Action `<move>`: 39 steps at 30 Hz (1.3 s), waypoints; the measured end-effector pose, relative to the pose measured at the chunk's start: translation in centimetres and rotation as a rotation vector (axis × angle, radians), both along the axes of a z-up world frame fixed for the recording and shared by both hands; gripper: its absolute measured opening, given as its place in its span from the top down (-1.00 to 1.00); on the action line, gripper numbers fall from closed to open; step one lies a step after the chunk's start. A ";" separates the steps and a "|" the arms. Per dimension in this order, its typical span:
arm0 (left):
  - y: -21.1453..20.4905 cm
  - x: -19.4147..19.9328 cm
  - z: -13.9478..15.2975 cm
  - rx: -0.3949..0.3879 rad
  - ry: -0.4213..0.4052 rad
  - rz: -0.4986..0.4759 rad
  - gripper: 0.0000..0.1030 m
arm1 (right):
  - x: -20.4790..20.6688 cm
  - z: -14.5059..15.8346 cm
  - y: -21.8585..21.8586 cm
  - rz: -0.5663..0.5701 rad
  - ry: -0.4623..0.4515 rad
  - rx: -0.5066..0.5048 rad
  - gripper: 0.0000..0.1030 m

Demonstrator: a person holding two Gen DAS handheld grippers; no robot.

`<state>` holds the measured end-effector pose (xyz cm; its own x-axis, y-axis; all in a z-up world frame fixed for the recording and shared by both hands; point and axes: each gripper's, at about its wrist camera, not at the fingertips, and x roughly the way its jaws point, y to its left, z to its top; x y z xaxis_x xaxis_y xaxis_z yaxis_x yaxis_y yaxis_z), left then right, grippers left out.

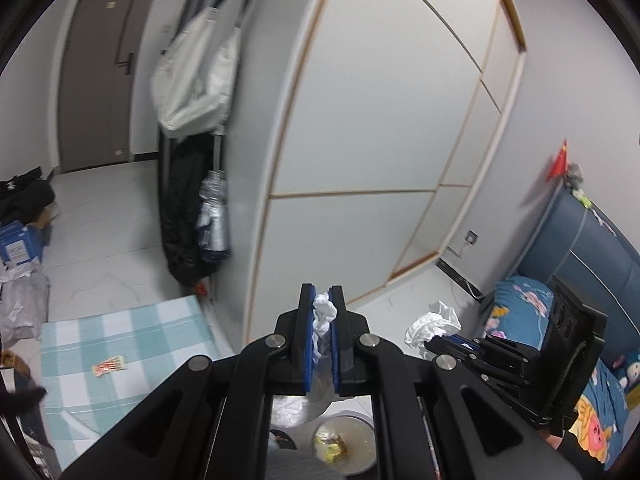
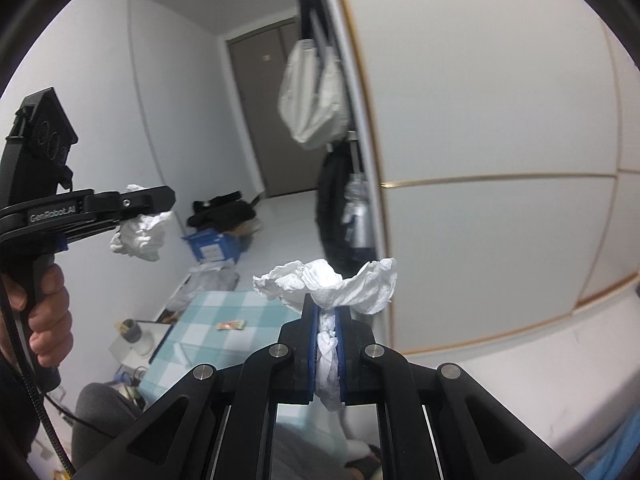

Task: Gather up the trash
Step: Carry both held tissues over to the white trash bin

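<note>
- Bottom centre, left wrist view: left gripper [image 1: 322, 312] clenched on tissue [image 1: 325, 314]; bin [image 1: 348, 446] directly below it at bottom edge, nearer than right gripper [image 1: 448, 338] at lower right.
- Lower centre, right wrist view: right gripper [image 2: 328, 320] clamps wad [image 2: 332, 282]; bin unseen.

The one legible text is "GenRobot.AI", in pale letters along the black side bar of the left gripper [image 2: 154, 204], at about nine o'clock in the right wrist view. A white label on the blue box [image 2: 212, 246] near ten o'clock of centre is too blurred to read.
</note>
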<state>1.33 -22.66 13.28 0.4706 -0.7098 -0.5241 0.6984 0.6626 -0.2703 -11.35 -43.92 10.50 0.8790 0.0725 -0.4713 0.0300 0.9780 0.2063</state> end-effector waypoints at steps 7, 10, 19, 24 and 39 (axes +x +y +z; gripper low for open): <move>-5.1 -0.7 -3.3 0.044 0.068 -0.112 0.94 | -2.8 -2.9 -4.3 -0.090 0.050 0.014 0.87; -7.6 -0.4 -5.7 0.083 0.137 -0.155 0.94 | -3.3 -5.1 -6.3 -0.128 0.090 0.034 0.87; -14.2 0.2 -13.5 0.252 0.307 -0.280 0.95 | -4.1 -13.6 -10.6 -0.226 0.271 0.096 0.87; -16.5 -0.5 -17.3 0.305 0.424 -0.325 0.95 | -4.2 -18.6 -12.2 -0.268 0.361 0.172 0.87; -21.3 0.3 -29.0 0.568 0.797 -0.445 0.95 | -4.7 -27.2 -11.5 -0.216 0.546 0.211 0.87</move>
